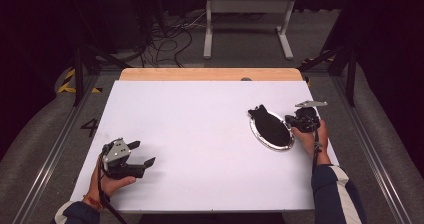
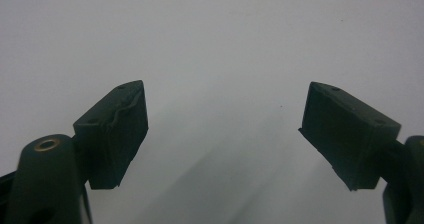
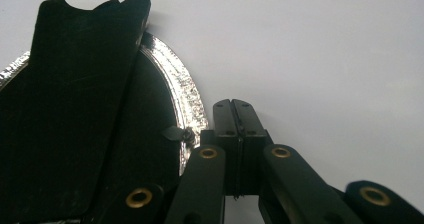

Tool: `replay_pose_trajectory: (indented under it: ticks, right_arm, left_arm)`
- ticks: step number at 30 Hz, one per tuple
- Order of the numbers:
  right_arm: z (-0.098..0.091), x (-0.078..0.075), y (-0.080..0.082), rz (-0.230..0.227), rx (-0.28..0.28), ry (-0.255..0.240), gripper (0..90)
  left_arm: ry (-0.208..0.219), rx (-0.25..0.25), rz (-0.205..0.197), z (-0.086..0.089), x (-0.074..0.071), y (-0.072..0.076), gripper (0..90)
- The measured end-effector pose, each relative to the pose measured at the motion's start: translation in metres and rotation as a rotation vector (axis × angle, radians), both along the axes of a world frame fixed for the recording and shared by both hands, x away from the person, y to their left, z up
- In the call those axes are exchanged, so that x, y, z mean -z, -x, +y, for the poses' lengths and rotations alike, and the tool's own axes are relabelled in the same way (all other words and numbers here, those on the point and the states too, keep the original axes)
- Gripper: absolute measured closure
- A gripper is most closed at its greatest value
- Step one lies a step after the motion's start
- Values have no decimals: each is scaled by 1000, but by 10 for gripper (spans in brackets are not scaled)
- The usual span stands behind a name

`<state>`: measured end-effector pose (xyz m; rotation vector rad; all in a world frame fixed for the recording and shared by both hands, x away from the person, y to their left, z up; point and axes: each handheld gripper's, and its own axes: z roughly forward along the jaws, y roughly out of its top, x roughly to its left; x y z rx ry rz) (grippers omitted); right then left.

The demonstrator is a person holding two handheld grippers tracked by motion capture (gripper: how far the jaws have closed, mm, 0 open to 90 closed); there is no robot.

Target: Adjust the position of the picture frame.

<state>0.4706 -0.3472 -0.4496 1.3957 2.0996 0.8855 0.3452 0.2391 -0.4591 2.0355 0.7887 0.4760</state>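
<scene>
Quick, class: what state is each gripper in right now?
Left gripper: open, nothing between its jaws, above the white table.
Right gripper: closed, holding nothing, beside the silver-rimmed oval plate.

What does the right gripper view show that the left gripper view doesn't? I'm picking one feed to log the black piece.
The right gripper view has the flat black fish-shaped piece lying across the oval tray with the shiny rim, and the right tongs with jaws pressed together beside that rim, nothing between them. The left gripper view has the left tongs with jaws spread wide over bare surface. Both share the white tabletop.
</scene>
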Motion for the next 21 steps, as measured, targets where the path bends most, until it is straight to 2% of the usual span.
replay_pose_trajectory:
  ticks: [2,4,10,13,16,21]
  right_arm:
    - [3,0,-2,-9,0,22,900]
    - [4,1,-4,-7,2,9,900]
    - [5,1,-4,-5,-13,-1,900]
    - [9,1,-4,5,-48,-25,900]
    - [22,1,-3,0,-83,13,900]
    - [35,1,-2,1,-121,13,900]
  left_arm:
    - [2,8,3,-2,0,-1,190]
    - [-9,19,5,-5,1,-3,192]
    - [-5,35,10,-8,1,-5,192]
    - [-9,41,11,-10,1,-6,192]
    - [-13,55,13,-13,0,-8,192]
    - [-14,63,20,-17,-1,-10,195]
